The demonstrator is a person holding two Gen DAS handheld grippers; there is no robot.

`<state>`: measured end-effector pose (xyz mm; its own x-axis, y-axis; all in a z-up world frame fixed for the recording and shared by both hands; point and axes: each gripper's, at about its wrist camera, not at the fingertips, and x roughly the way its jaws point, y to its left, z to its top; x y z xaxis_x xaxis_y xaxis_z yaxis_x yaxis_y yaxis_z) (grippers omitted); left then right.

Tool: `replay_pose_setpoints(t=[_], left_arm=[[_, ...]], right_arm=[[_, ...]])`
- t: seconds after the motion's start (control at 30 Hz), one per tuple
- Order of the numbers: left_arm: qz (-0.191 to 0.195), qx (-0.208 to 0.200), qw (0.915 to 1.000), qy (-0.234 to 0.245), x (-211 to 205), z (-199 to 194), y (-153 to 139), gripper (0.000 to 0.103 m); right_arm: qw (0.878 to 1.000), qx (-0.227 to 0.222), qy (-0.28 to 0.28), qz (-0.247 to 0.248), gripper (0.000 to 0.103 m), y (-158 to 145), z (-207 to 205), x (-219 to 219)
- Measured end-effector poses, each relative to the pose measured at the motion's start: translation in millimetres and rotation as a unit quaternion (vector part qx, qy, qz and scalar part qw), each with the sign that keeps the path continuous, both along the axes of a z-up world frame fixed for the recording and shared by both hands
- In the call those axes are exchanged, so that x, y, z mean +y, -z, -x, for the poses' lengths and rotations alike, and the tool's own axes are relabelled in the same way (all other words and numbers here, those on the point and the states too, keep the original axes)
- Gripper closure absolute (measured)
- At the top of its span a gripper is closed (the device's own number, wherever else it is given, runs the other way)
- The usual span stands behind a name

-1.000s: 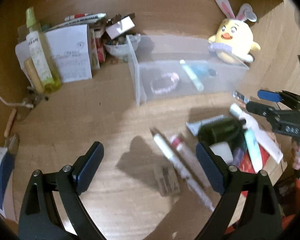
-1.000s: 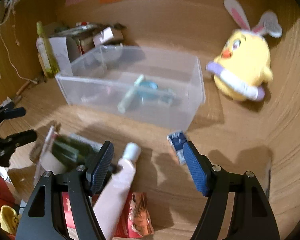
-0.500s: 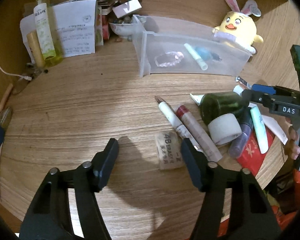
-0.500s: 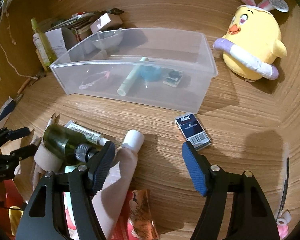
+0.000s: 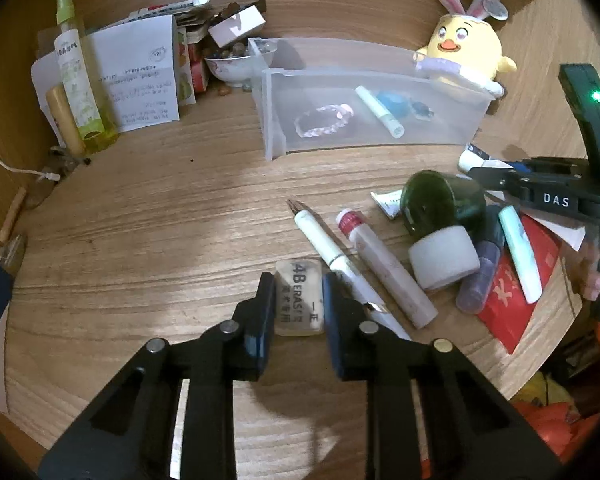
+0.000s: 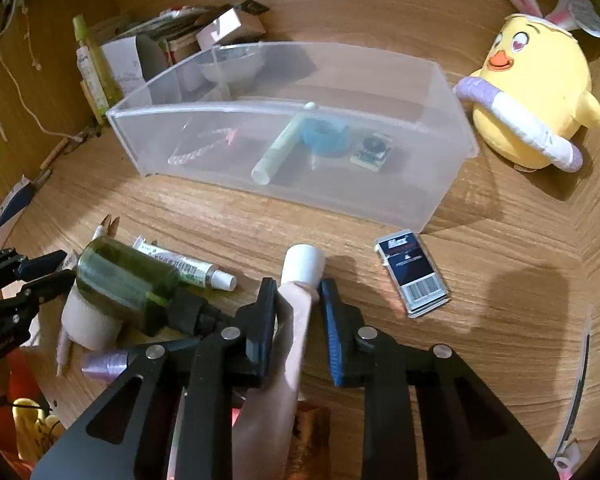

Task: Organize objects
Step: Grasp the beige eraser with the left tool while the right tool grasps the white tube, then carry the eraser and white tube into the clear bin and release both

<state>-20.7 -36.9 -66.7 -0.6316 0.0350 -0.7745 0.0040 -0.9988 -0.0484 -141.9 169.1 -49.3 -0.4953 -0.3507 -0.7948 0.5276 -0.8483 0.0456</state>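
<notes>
A white 4B eraser (image 5: 299, 298) lies on the wooden desk between the fingers of my left gripper (image 5: 299, 280). Its jaws are closing and both pads touch the eraser's sides. My right gripper (image 6: 298, 286) is closing on a pink tube with a white cap (image 6: 296, 320), which lies on the desk; the pads press its neck. A clear plastic bin (image 6: 284, 110) stands behind. It holds a bead bracelet (image 6: 198, 148), a pale green tube (image 6: 280, 150), a blue ring (image 6: 326, 134) and a small card (image 6: 372, 152).
Beside the eraser lie a white pen (image 5: 324, 240), a red-capped tube (image 5: 384, 268), a green bottle (image 5: 432, 202), a white cap (image 5: 444, 256) and a red packet (image 5: 516, 292). A dark staples box (image 6: 414, 278) lies right of the tube. A plush chick (image 6: 536, 80), spray bottle (image 5: 78, 80) and papers (image 5: 140, 76) stand behind.
Both grippers' jaws have narrowed from wide open. The left one has come down around the eraser, the right one onto the pink tube's neck.
</notes>
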Motion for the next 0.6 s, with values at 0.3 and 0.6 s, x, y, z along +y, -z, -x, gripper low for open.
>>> replay_pose_setpoints(t=[0.3,0.6], left_arm=[[-0.020,0.037,0.9989,-0.020,-11.4,8.1,-25.3,0.080],[-0.030,0.099,0.9945,-0.017,-7.3,37.8,-73.6,0.080]], right_arm=[[0.999,0.033,0.024,0.035,0.083,-28.2,0.0,27.2],[0.994,0.087,0.035,0.064,0.083,-74.4,7.6,43.4]])
